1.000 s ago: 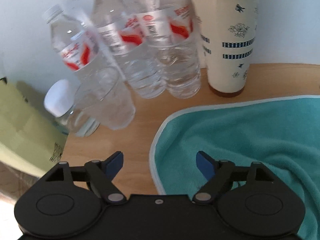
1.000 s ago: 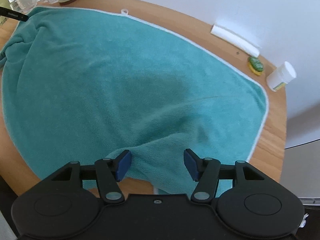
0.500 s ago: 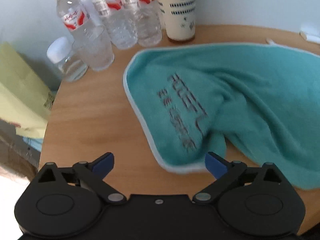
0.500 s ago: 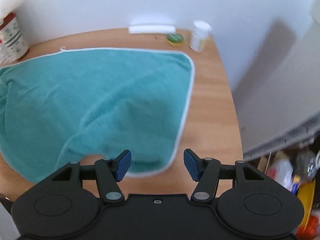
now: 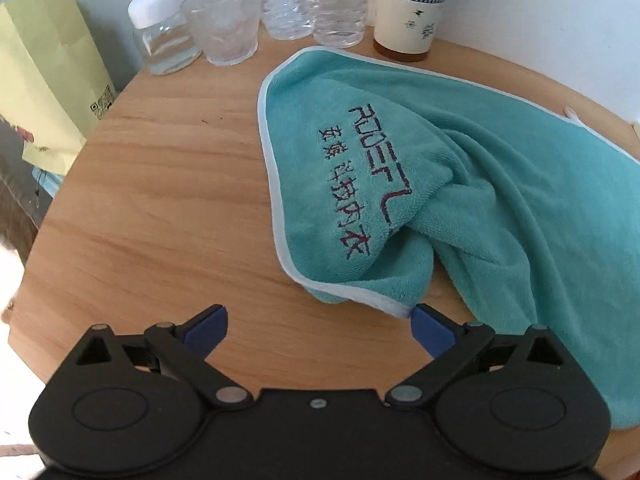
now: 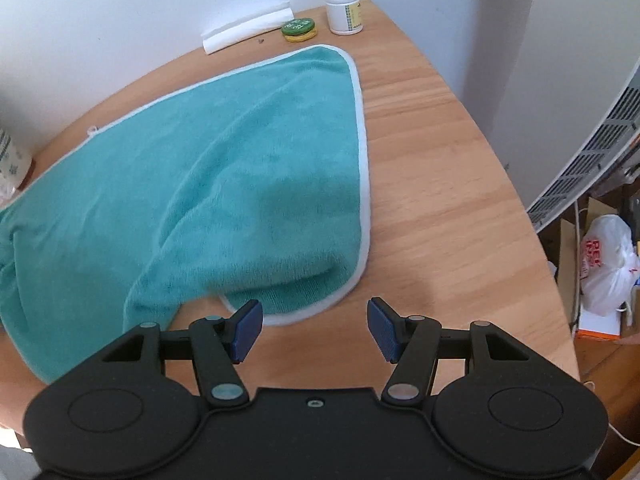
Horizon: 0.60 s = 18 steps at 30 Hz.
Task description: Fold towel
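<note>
A teal towel point(image 5: 500, 184) with a pale blue hem lies rumpled on the round wooden table point(image 5: 152, 208). In the left wrist view its near left corner is folded over, showing dark embroidered lettering. My left gripper point(image 5: 320, 322) hovers open just before that corner, and its right fingertip point(image 5: 426, 320) is at the hem. In the right wrist view the towel point(image 6: 224, 168) has its near right corner curled under. My right gripper point(image 6: 316, 322) stands open above bare wood right in front of that corner, with nothing between its fingers.
Several water bottles point(image 5: 312, 4), a glass point(image 5: 224, 24), a small jar point(image 5: 162, 32) and a patterned cup point(image 5: 412, 4) crowd the table's far left. A pill bottle point(image 6: 342, 4), green tin point(image 6: 298, 30) and folded paper point(image 6: 248, 28) sit at the far right. A yellow-green bag point(image 5: 44, 64) stands beside the table.
Both grippers have drawn back toward the table's near edge. The left one now faces the folded lettered corner, and the right one has swung over to the towel's near right corner.
</note>
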### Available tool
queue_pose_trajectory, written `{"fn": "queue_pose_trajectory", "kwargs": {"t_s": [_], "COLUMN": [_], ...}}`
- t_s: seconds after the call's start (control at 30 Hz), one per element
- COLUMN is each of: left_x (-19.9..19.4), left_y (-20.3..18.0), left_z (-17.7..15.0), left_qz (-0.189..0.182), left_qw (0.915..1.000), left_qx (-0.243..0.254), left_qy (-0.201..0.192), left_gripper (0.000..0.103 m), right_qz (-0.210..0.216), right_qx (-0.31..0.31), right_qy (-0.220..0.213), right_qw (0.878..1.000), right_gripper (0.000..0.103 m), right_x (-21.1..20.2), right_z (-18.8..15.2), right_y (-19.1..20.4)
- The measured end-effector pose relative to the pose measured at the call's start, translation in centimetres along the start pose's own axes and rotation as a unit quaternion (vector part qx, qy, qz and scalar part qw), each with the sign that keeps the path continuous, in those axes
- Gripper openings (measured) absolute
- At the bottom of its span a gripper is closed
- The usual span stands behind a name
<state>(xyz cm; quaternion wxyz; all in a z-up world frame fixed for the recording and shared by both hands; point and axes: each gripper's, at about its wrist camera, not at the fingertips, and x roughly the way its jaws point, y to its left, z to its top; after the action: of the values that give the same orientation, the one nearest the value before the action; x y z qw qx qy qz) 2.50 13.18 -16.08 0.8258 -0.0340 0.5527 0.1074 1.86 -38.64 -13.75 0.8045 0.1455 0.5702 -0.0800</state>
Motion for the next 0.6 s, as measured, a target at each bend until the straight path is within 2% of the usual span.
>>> {"fn": "queue_pose_trajectory", "kwargs": {"t_s": [0.13,0.23,0.33,0.43,0.6], "left_x": [0.4,0.3,-0.8,-0.9,-0.1], "left_y": [0.3,0.4,-0.1,-0.9,-1.5], "left_z": [0.2,0.1,-0.1,-0.2,0.1], "left_qz": [0.007,-0.001,0.002,0.004,0.004], "left_qw": [0.9994,0.9984,0.9982,0.9987,0.9969], "left_qx": [-0.032,-0.056,-0.054,-0.039,-0.074], "left_qy": [-0.004,0.0,-0.027,-0.033,-0.026], "left_gripper": [0.1,0.1,0.103,0.103,0.103], "right_qz": [-0.022,-0.024,-0.026,-0.028,-0.024], "right_qx": [-0.047,-0.056,-0.063,-0.069,-0.067], "right_qy": [-0.005,-0.004,-0.003,-0.001,0.001], "right_qw": [0.999,0.998,0.998,0.997,0.997], "right_gripper": [0.064,0.064,0.064,0.064,0.063], "right_x": [0.5,0.8,1.0,1.3,1.7], "right_z": [-0.2,-0.1,-0.1,-0.1,0.0], "right_y": [1.2,1.5,1.8,2.1,2.3]}}
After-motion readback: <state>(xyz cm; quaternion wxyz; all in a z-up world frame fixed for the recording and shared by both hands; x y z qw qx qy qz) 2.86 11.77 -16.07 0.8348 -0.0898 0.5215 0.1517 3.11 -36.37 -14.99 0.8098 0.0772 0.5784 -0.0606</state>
